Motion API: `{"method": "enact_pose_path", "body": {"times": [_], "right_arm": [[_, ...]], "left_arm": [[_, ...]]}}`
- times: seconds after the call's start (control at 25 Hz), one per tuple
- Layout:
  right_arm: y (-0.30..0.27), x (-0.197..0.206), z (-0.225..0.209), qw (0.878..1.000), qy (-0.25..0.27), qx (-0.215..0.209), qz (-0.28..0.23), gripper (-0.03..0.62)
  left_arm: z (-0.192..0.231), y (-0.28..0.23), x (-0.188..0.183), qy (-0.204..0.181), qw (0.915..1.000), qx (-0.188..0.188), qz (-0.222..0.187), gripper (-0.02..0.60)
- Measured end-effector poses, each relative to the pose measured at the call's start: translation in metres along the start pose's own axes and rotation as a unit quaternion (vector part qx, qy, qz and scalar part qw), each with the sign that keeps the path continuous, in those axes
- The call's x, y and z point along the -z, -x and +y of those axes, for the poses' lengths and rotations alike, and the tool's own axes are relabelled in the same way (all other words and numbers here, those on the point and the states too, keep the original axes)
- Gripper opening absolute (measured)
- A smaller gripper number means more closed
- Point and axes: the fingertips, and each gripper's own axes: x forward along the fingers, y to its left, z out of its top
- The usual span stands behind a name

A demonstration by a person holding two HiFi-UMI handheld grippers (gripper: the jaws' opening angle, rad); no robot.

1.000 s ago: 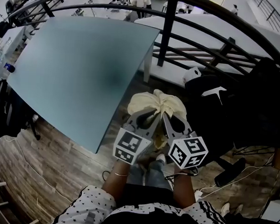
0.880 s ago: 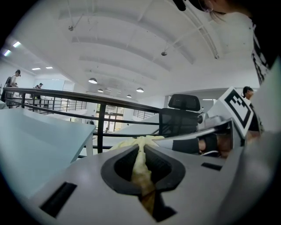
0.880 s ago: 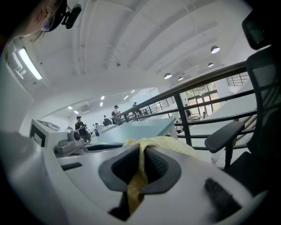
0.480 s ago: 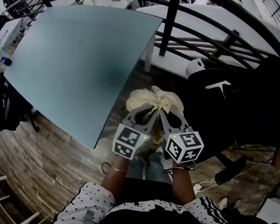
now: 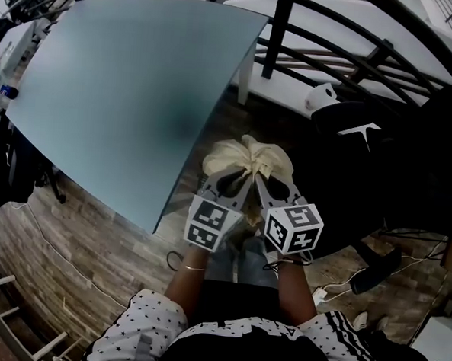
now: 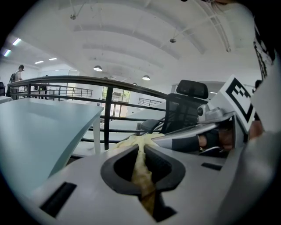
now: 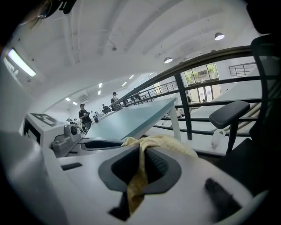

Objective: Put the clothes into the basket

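A pale yellow cloth (image 5: 246, 158) hangs bunched in the air just past the table's corner, pinched by both grippers side by side. My left gripper (image 5: 237, 173) is shut on its left part; the fabric (image 6: 141, 167) runs down between its jaws. My right gripper (image 5: 262, 175) is shut on the right part, with a strip of cloth (image 7: 138, 176) squeezed between its pads. No basket shows in any view.
A large blue-green table (image 5: 117, 93) fills the upper left, its corner close to the cloth. A black office chair (image 5: 379, 170) stands on the right, a dark metal railing (image 5: 326, 37) behind. Cables (image 5: 60, 265) lie on the wooden floor (image 5: 90, 282). People stand far off.
Both grippers with the cloth have sunk together, staying side by side and shut on the fabric. The view has tipped, so the table sits higher in the frame.
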Motion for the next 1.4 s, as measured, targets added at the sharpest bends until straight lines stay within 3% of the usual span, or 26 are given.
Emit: {"method": "enact_pose_path", "body": {"times": [0.76,1.0,1.16,1.4], "right_arm": [[-0.022,0.032,0.007,0.996,0.054,0.001,0.077,0.04],[-0.024,0.06,-0.001,0.969,0.165,0.032,0.184,0.041],[-0.021,0.074,-0.004,0.953,0.2,0.048,0.224,0.041],[-0.023,0.087,0.009,0.938,0.244,0.032,0.244,0.041]], "left_arm": [[0.014,0.003,0.036,-0.027,0.9963,-0.008,0.082,0.041],[0.018,0.007,0.058,-0.085,0.9851,-0.03,0.146,0.063],[0.022,0.012,0.052,-0.077,0.9876,-0.044,0.13,0.064],[0.027,0.018,0.048,-0.064,0.9891,-0.056,0.12,0.064]]}}
